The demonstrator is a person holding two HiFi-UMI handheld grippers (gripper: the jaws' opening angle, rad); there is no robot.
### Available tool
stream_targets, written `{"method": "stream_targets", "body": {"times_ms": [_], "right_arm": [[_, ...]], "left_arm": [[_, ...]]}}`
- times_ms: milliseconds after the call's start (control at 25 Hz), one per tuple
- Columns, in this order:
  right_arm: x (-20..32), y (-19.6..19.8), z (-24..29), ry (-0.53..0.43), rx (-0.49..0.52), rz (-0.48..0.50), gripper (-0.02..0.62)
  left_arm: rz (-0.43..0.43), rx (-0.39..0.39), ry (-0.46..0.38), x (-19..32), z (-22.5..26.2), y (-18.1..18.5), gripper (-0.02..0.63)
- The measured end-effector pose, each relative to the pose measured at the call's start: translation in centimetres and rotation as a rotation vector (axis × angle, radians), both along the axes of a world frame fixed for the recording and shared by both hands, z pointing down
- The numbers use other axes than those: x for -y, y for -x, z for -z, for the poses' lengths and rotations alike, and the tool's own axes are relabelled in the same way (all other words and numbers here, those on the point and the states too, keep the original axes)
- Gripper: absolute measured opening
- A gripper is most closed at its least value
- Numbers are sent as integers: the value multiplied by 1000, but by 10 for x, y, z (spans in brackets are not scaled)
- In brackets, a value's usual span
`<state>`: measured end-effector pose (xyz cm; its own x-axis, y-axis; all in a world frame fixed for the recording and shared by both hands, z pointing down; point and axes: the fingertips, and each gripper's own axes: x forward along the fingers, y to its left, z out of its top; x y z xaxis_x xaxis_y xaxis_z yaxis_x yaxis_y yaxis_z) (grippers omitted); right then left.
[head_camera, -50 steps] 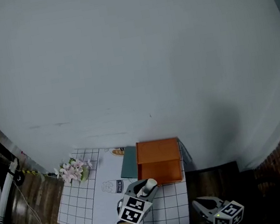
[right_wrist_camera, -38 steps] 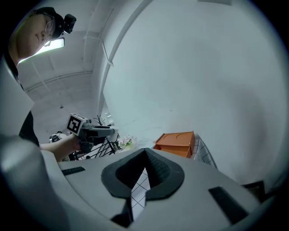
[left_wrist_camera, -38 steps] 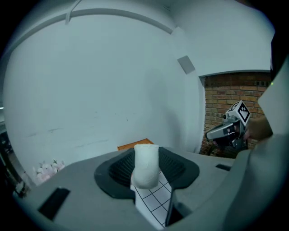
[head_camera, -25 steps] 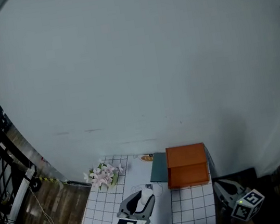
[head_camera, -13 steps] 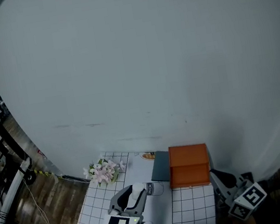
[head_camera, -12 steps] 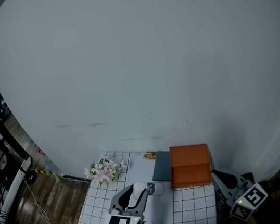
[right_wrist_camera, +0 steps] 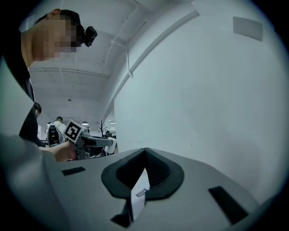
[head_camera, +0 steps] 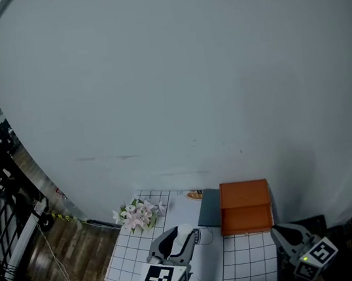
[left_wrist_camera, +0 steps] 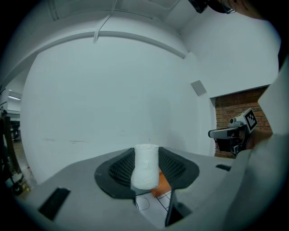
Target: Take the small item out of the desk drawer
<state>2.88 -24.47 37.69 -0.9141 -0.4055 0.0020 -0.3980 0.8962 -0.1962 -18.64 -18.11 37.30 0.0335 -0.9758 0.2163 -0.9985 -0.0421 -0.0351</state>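
Pulling my left tool (left_wrist_camera: 146, 158) back left of orange box (head_camera: 245, 206), white roll (left_wrist_camera: 145, 173) clamped in it, now clear of box. Right tool (right_wrist_camera: 143, 173) closed, empty. Extraction looks done.

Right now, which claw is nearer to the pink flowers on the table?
Left. The left claw, gripping a white roll, is over the table close beside the pink flowers, to their right; the right claw is at the table's opposite, right edge.
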Motion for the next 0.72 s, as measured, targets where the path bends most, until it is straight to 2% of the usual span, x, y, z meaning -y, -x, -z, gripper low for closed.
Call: {"method": "stream_targets", "body": {"times_ms": [320,520,720], "right_arm": [[3,-3,3,-37,-23,19,3],[5,-12,-6,9,-13,2,3],[0,-10,1,-3,22,32,3]], "left_arm": [[35,-5,31,-7,-14,-1,173],[30,-5,50,-5,-21,-7,173],[33,1,44,-4,-17,-11,173]]}}
